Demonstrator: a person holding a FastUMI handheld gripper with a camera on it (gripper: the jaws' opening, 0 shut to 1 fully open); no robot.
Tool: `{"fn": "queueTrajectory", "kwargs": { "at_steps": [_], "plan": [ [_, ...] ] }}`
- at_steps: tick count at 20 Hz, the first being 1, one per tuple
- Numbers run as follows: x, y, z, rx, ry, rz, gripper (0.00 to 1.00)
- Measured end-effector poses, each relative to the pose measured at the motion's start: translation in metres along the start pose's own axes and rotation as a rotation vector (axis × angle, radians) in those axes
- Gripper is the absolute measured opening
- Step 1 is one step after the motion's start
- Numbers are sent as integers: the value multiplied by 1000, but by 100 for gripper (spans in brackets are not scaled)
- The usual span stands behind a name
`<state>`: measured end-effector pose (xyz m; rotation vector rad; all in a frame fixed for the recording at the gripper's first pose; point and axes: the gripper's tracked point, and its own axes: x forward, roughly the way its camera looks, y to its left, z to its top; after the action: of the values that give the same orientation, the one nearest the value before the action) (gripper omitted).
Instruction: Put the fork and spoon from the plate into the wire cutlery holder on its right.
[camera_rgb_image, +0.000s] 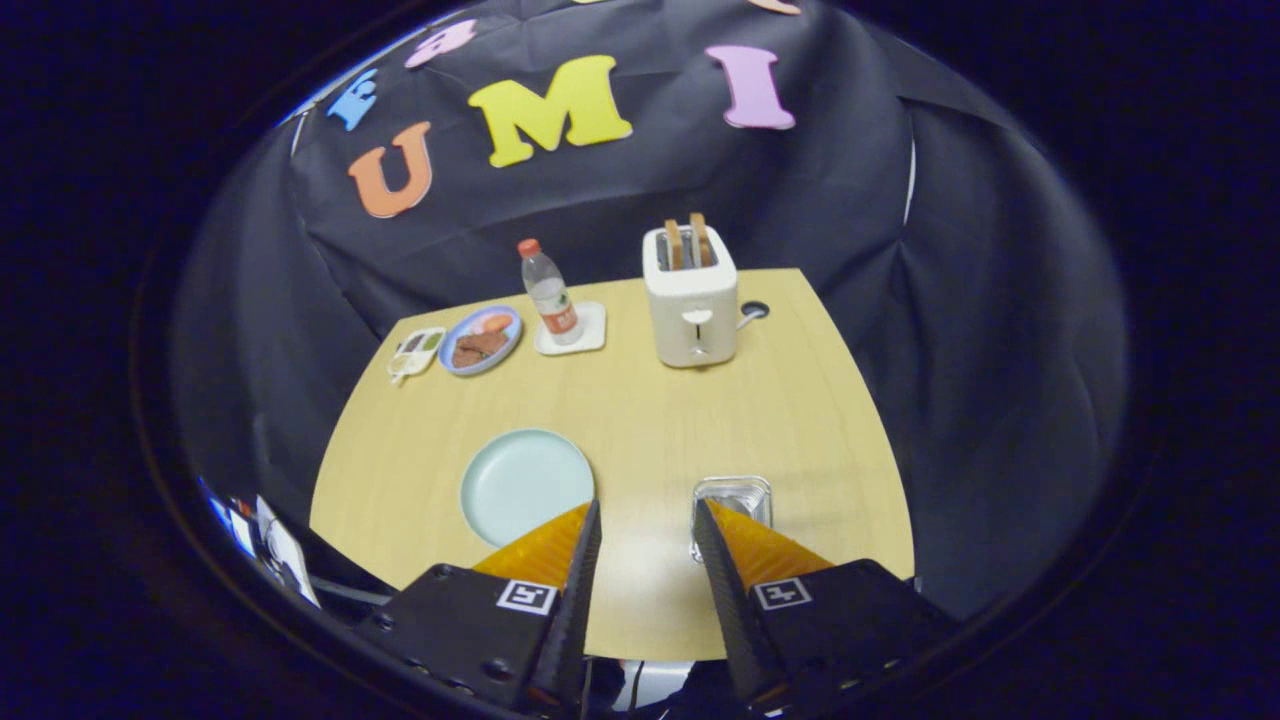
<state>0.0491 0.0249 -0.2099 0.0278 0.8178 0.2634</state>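
Observation:
A pale green plate (525, 483) lies on the wooden table (640, 400), just ahead of my left finger, and its visible face is bare. To its right stands the wire cutlery holder (733, 497), partly hidden behind my right finger; I cannot tell what is inside it. My gripper (648, 507) hovers above the table's near edge, open, with nothing between its fingers. Through the gap between the fingers I see only bare tabletop.
At the back of the table stand a white toaster (691, 300) with two slices in it, a water bottle (549, 292) on a white coaster, a blue plate of food (481, 339) and a small white tray (417, 353). Black cloth surrounds the table.

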Motion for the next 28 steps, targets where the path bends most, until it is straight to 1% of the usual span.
{"fn": "queueTrajectory", "kwargs": {
  "at_steps": [2,3,7,10,11,12,14,18,22,25,28],
  "plan": [
    [-13,26,15,-39,-75,14,68],
    [-21,38,24,-50,-119,16,77],
    [-48,78,54,-69,-265,17,83],
    [-70,101,68,-41,-354,29,86],
    [-78,108,73,-30,-389,33,90],
    [-84,111,77,-23,-431,33,92],
    [-94,113,85,-20,-509,-1,95],
    [-122,121,94,-1,-644,-39,95],
    [-133,129,93,-16,-679,-77,96],
    [-133,140,94,-25,-683,-79,96],
    [-132,150,95,-61,-678,-76,96]
  ]
}}
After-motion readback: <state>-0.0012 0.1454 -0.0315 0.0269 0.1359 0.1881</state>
